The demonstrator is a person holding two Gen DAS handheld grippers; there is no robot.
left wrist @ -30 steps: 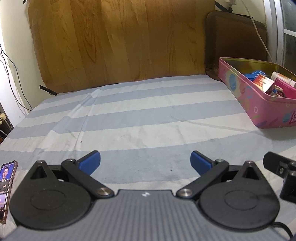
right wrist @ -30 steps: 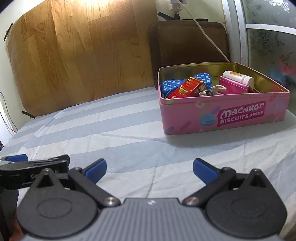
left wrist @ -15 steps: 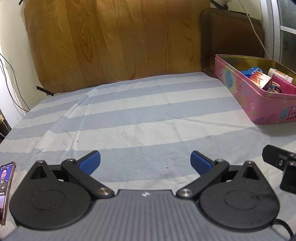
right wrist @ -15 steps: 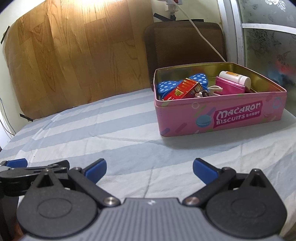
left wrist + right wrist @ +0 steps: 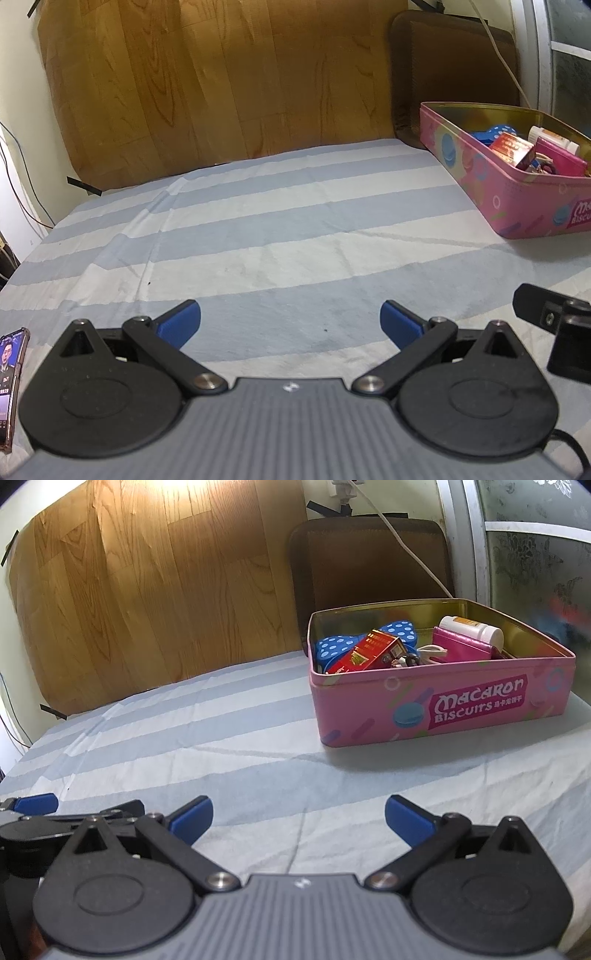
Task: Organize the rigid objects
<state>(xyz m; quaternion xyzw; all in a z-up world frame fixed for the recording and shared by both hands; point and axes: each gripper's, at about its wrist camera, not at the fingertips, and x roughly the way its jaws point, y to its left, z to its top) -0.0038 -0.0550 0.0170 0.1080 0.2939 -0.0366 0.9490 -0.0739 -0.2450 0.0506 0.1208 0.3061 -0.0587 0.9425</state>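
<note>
Both fingers of the left hand-held gripper (image 5: 290, 325) are spread wide apart with nothing between them, and only the blue-and-white striped cloth (image 5: 280, 236) covering the desk is seen in the gap. Likewise, the right hand-held gripper (image 5: 298, 816) is held low over the cloth with its blue pads (image 5: 408, 821) well apart and nothing gripped.

A pink biscuit tin (image 5: 443, 705), lettered "Macaron Biscuits", is seen standing open on the cloth, ahead of and to the right of the right hand-held gripper and well apart from it. Several rigid objects are gathered inside it: a blue polka-dot case (image 5: 334, 646) toward the back left, a red carton (image 5: 369, 650) lying tilted across it, a magenta pouch (image 5: 461, 646) to the right, and a white bottle (image 5: 471, 627) laid on its side behind the pouch. Some small items between the carton and the pouch cannot be made out. In the left wrist view the same tin (image 5: 517, 206) is seen at the far right.

A phone (image 5: 9, 384) with a lit screen is seen at the left edge of the left view. Behind the desk, a wood-grain panel (image 5: 147, 590) and a brown cushion (image 5: 369, 565) are seen against the wall.
</note>
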